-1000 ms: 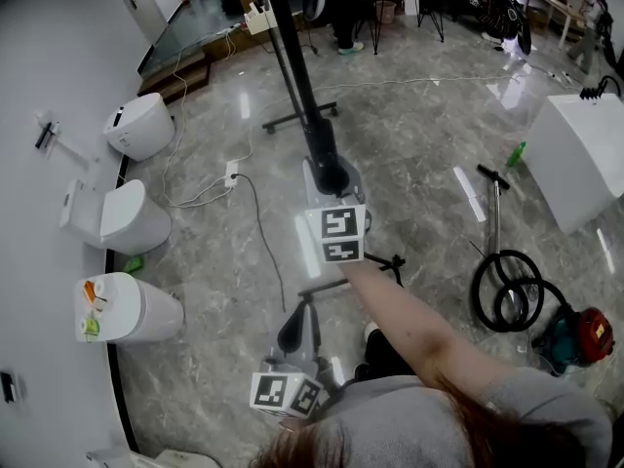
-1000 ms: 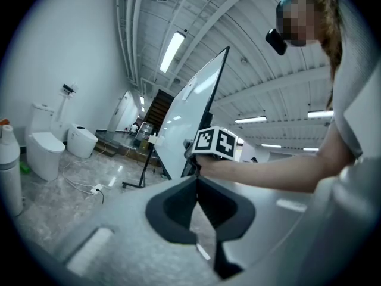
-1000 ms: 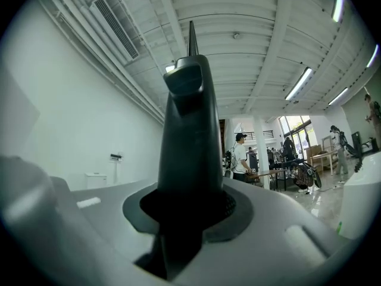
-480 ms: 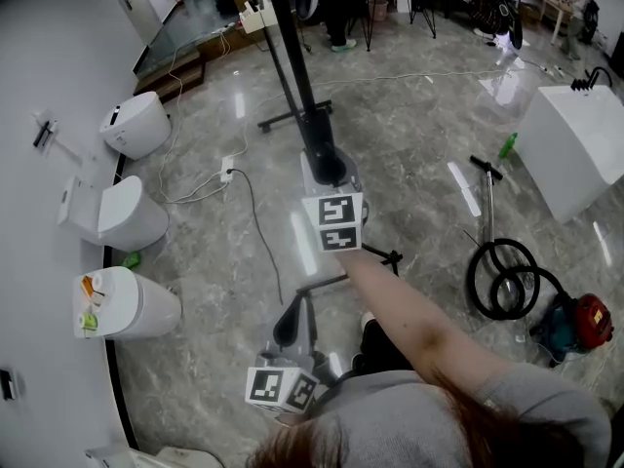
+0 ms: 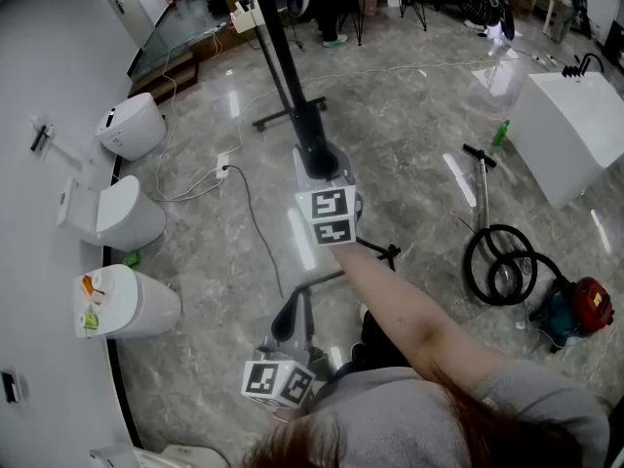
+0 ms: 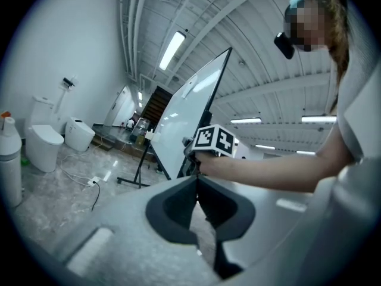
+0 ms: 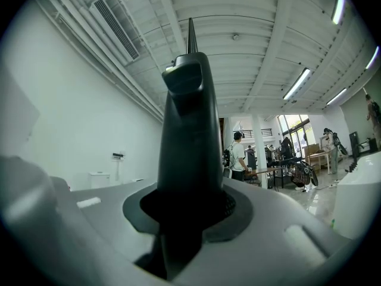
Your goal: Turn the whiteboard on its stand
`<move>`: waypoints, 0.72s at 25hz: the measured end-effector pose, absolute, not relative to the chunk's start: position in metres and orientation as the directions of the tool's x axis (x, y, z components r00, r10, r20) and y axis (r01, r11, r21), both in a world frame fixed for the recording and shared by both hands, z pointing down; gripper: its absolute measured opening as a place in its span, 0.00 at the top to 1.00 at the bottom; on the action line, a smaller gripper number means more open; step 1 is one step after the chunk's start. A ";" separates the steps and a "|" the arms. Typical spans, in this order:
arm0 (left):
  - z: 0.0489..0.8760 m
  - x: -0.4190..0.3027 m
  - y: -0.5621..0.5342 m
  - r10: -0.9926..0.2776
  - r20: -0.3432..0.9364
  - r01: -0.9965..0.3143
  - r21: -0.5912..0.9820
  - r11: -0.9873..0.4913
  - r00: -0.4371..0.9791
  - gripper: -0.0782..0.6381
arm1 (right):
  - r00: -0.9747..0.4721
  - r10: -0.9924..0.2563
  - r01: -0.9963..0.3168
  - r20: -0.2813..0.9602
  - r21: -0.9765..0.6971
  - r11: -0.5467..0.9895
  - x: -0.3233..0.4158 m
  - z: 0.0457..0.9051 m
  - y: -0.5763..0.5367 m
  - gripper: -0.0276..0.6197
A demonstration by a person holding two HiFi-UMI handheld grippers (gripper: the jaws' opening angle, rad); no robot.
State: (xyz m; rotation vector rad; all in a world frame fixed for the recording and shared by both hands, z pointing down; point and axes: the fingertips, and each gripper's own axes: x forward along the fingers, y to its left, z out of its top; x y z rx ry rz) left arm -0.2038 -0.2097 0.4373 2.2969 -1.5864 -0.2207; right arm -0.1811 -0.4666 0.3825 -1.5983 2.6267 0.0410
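While the head view looks steeply down on the grey floor (image 5: 419,115), the right gripper (image 5: 319,161) is clamped on the dark edge of the whiteboard (image 5: 281,52), which shows edge-on as a black bar above its stand (image 5: 283,117); the left gripper (image 5: 291,322) hangs lower, close to the person (image 5: 419,417) and apart from the board.

Left gripper view: its jaws are pressed together with nothing between them; beyond them the whiteboard's white face stands tilted, with the right gripper's marker cube (image 6: 215,140) at its near edge.

Right gripper view (aimed up at the ceiling (image 7: 250,40)): the jaws grip a dark frame piece (image 7: 190,118) of the board that rises between them.
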 end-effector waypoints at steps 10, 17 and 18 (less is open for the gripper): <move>0.434 -0.214 -0.184 -0.941 0.053 -0.896 0.327 -0.299 0.333 0.90 | -0.457 -0.886 -0.888 -0.073 -0.012 0.459 -0.174 0.382 -0.444 0.79; 0.426 -0.219 -0.175 -0.954 0.015 -0.905 0.321 -0.279 0.299 0.90 | -0.456 -0.886 -0.889 -0.078 -0.013 0.458 -0.167 0.381 -0.429 0.79; 0.425 -0.224 -0.175 -0.960 0.009 -0.910 0.318 -0.264 0.281 0.90 | -0.458 -0.886 -0.888 -0.077 -0.014 0.460 -0.167 0.381 -0.427 0.79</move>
